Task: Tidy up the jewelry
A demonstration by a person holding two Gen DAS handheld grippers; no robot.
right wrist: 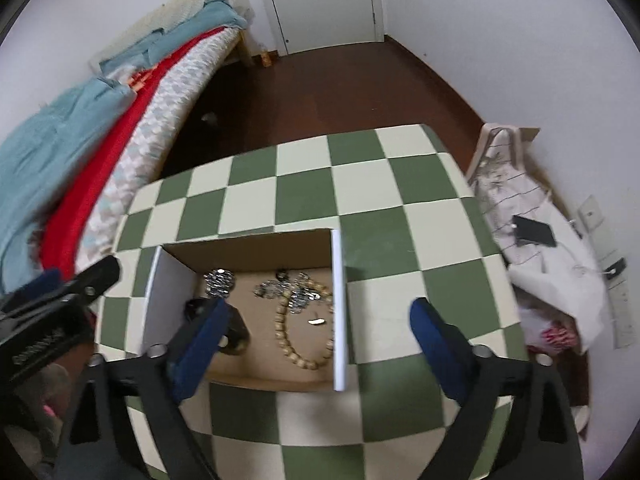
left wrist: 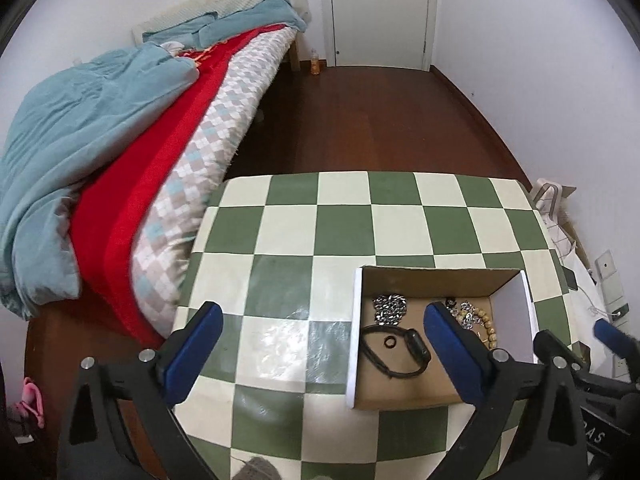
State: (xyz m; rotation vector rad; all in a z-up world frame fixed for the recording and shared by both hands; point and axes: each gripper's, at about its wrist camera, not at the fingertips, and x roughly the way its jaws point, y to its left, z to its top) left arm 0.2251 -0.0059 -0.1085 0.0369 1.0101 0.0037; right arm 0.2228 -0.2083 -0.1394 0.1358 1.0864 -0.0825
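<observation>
An open cardboard box (left wrist: 432, 280) (right wrist: 248, 252) with white outer walls stands on the green and cream checkered table (left wrist: 280, 240) (right wrist: 304, 176). In it lie a black smartwatch (left wrist: 416, 346) (right wrist: 236, 328), a small black ring (left wrist: 389, 343), a coiled silver chain (left wrist: 390, 306) (right wrist: 219, 280), a wooden bead bracelet (left wrist: 488, 328) (right wrist: 282, 328) and a tangle of silver pieces (right wrist: 280, 289). My left gripper (left wrist: 322, 312) hangs open over the box's left wall, gripping nothing. My right gripper (right wrist: 318, 306) is open above the box's right half, also with nothing gripped.
A bed (left wrist: 100, 140) with a blue quilt and red blanket runs along the table's left side. Right of the table stands a cloth-covered seat (right wrist: 520, 200) with a black phone (right wrist: 534, 232) on it. Dark wooden floor (left wrist: 360, 120) leads to a white door (left wrist: 380, 12).
</observation>
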